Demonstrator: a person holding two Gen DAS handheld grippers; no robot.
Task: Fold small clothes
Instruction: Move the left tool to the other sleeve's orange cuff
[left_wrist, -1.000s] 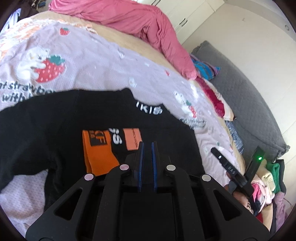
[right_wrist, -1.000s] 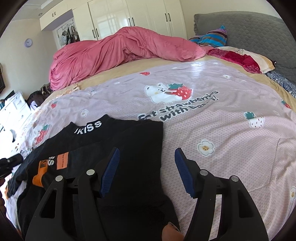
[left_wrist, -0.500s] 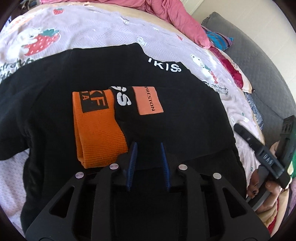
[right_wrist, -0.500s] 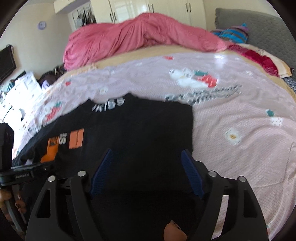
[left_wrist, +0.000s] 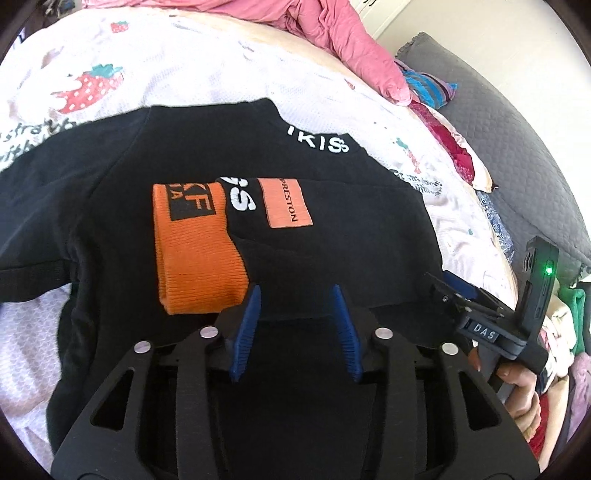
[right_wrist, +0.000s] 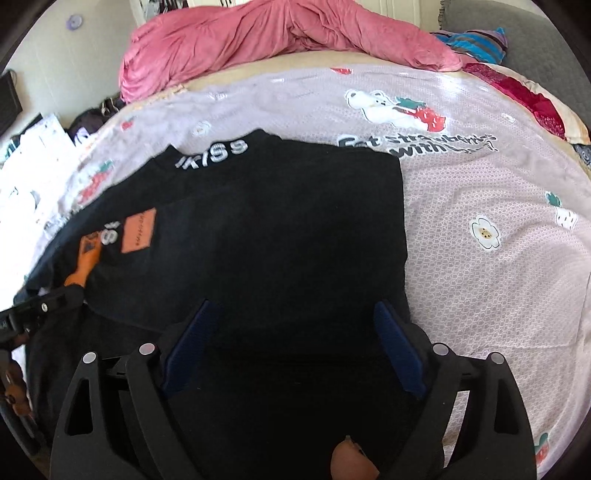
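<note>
Since a second ago: both grippers have dropped closer to the black sweater (left_wrist: 332, 240), and their jaws have parted.
Left gripper (left_wrist: 295, 325): jaws opening, nothing pinched; sweater cloth lies under them, beside the orange cuff (left_wrist: 195, 251).
Right gripper (right_wrist: 295, 347): jaws opening wide over the sweater's lower part, nothing grasped.
Sweater: flat on the strawberry bedspread (right_wrist: 480, 184), sleeves folded in.
Risk: pads may catch only the top layer, so the folded sleeve slides loose.
Risk: uneven grabs would skew the fold.

Black sweatshirt (left_wrist: 332, 229) lower hem hidden under gripper bodies at bottom of both frames. Left sleeve cut off at left edge, left wrist view. Orange patch (right_wrist: 138, 236) text too blurred to read in right view.
</note>
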